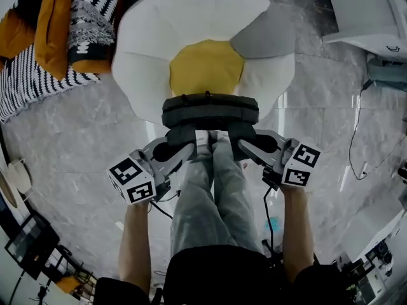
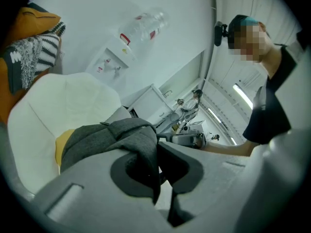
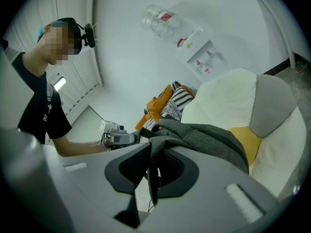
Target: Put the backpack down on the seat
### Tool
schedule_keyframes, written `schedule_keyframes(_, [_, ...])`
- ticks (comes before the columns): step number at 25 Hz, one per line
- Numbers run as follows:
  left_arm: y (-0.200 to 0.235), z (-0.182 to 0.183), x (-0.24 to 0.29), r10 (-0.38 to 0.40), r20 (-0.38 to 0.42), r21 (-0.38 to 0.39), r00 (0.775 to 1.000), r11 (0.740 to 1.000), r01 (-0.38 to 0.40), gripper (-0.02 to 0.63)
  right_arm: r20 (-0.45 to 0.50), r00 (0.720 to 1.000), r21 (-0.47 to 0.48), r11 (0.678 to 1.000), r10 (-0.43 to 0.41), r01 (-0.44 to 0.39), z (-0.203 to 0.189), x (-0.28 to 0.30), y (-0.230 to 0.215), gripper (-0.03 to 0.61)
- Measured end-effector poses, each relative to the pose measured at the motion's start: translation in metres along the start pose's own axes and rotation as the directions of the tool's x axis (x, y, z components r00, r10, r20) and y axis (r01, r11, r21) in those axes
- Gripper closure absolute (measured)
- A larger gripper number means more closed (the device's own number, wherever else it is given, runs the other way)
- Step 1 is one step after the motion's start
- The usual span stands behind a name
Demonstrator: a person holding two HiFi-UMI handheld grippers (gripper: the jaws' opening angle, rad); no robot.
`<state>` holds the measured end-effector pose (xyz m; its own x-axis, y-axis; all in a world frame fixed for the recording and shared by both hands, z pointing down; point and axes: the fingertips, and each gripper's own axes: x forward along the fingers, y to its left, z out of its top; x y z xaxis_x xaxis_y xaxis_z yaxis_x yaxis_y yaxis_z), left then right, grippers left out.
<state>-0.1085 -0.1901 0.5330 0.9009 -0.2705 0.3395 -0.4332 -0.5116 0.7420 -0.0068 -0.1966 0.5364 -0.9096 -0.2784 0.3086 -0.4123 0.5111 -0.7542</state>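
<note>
Head view, holdings as you have them.

**Item 1, backpack** (image 1: 210, 112): dark grey, at 12 o'clock from both grippers, over the 6 o'clock edge of the seat (image 1: 191, 18). Its long axis runs 9 to 3 o'clock, square across your reach. Whether its underside rests on the cushion cannot be told.

**Item 2, left gripper** (image 1: 181, 150): fingers (image 2: 218, 178) clamped on a grey shoulder strap (image 2: 146, 154) that passes between the pads. In the left gripper view the pack body lies at 10 o'clock of them.

**Item 3, right gripper** (image 1: 245, 146): fingers clamped likewise on the second strap (image 3: 154, 164). In the right gripper view the pack body lies at 2 o'clock of them.

**Item 4, seat:** flower-shaped with white petals, one grey petal (image 1: 264, 33) and a yellow centre (image 1: 205, 65) just beyond the pack at 12 o'clock.

**Assessment:** neither of your hands is nearer, since each holds one end of the pack at the same reach. Setting it down probably calls for an even, level carry toward the yellow centre, with both straps released together.

**Writing:**
- Nothing legible anywhere.
- The marker cubes (image 1: 132, 180) carry black-and-white squares only.
- The water dispenser (image 2: 114, 62) and its bottle (image 2: 143, 25) show red labels too small to read.
- The striped cushion (image 1: 89, 14) at 10 o'clock bears no text.
</note>
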Motion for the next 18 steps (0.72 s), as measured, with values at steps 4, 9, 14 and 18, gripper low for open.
schedule_keyframes(4, [0.036,-0.010,0.018,0.019,0.005,-0.033,1.000,0.999,-0.019,0.586,-0.007,1.000,0.025,0.999,-0.020,0.020,-0.012,0.017,-0.038,0.537])
schedule_keyframes(9, [0.071,-0.021,0.039,0.030,-0.018,-0.048,0.999,0.998,-0.031,0.586,0.024,0.999,0.039,0.998,-0.047,0.046,-0.020,0.031,-0.079,0.534])
schedule_keyframes(14, [0.093,-0.012,0.059,0.016,0.007,-0.019,1.000,1.000,-0.016,0.586,0.101,0.994,0.030,0.998,-0.049,0.046,-0.009,0.040,-0.107,0.537])
schedule_keyframes(18, [0.116,-0.004,0.075,0.023,0.019,-0.028,1.000,0.999,-0.023,0.586,0.147,0.987,0.013,0.998,-0.066,0.065,0.007,0.054,-0.133,0.537])
